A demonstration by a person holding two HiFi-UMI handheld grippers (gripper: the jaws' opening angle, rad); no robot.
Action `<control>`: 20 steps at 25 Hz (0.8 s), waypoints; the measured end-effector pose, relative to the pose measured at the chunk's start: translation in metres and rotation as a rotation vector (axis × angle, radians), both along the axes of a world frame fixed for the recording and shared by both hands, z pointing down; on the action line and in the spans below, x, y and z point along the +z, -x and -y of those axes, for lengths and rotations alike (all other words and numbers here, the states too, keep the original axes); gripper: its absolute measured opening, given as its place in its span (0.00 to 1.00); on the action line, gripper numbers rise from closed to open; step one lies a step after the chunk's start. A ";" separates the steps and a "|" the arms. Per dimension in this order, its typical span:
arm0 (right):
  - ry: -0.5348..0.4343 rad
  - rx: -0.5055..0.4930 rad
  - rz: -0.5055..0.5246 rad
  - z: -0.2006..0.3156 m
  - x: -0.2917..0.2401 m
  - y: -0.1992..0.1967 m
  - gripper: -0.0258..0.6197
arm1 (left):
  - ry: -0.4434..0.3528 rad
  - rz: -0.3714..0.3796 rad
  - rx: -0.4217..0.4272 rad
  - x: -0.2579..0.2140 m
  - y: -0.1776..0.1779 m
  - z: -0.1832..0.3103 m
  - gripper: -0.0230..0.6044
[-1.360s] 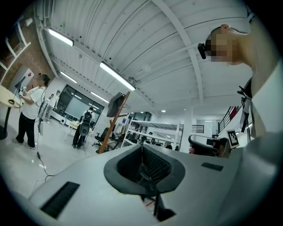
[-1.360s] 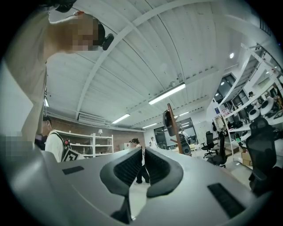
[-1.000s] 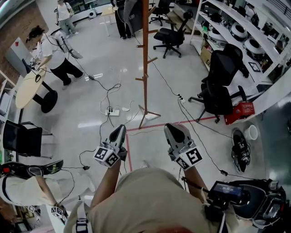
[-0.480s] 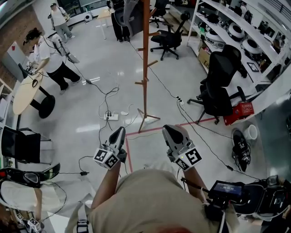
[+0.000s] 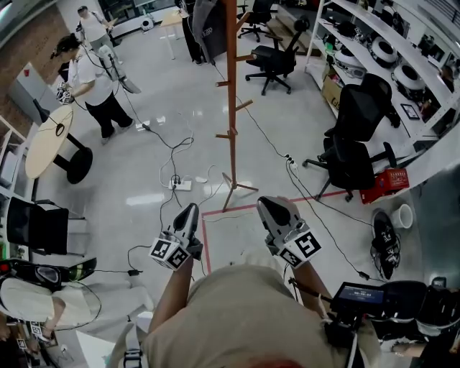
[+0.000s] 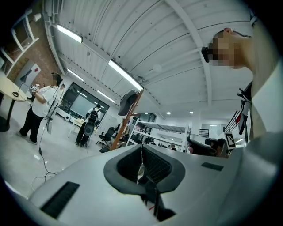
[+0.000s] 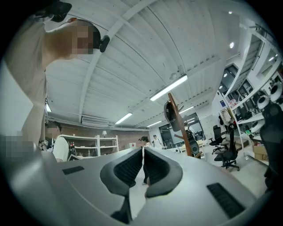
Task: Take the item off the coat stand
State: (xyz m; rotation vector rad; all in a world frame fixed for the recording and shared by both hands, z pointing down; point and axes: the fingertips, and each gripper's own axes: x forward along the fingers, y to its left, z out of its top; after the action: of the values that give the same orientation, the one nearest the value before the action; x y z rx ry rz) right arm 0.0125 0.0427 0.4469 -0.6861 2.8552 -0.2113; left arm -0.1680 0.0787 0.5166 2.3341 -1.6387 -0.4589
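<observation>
Left claw (image 5: 188, 210): pads pressed together, nothing held. Right claw (image 5: 271, 207): same, closed and empty.

Coat stand (image 5: 231, 108) ahead of both claws, well apart. Item (image 5: 204, 20), dark, hangs at top of stand, far beyond tips.

Risks, as I judge:
- floor cable (image 5: 172, 154) and power strip (image 5: 180, 185) ahead of left claw could snag feet
- sideways tug could tip stand
- closed jaws would only knock item

I count one stand, one item, two claws, one power strip.

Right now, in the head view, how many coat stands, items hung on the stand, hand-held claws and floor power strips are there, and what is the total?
Orange-brown wooden coat stand: 1
Dark grey hanging item on the stand: 1
Grey hand-held claws, left claw and right claw: 2
White power strip: 1
Total: 5
</observation>
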 end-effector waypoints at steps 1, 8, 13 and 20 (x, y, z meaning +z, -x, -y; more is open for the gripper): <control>0.000 -0.016 0.005 0.006 -0.004 0.002 0.07 | 0.002 -0.008 -0.006 -0.002 0.000 0.006 0.07; -0.022 -0.072 0.034 0.050 -0.028 0.001 0.07 | -0.018 0.011 -0.005 -0.031 -0.021 0.049 0.07; -0.013 -0.089 0.016 0.072 -0.016 -0.010 0.07 | -0.028 0.023 -0.026 -0.031 -0.031 0.069 0.07; 0.002 -0.088 0.007 0.095 -0.004 -0.019 0.07 | 0.009 0.003 -0.042 -0.008 -0.040 0.083 0.07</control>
State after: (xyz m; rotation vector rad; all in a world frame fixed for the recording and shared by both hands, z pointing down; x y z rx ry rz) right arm 0.0319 -0.0518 0.4431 -0.5596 2.8820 -0.2295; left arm -0.1280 -0.0046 0.5090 2.2989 -1.6899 -0.4563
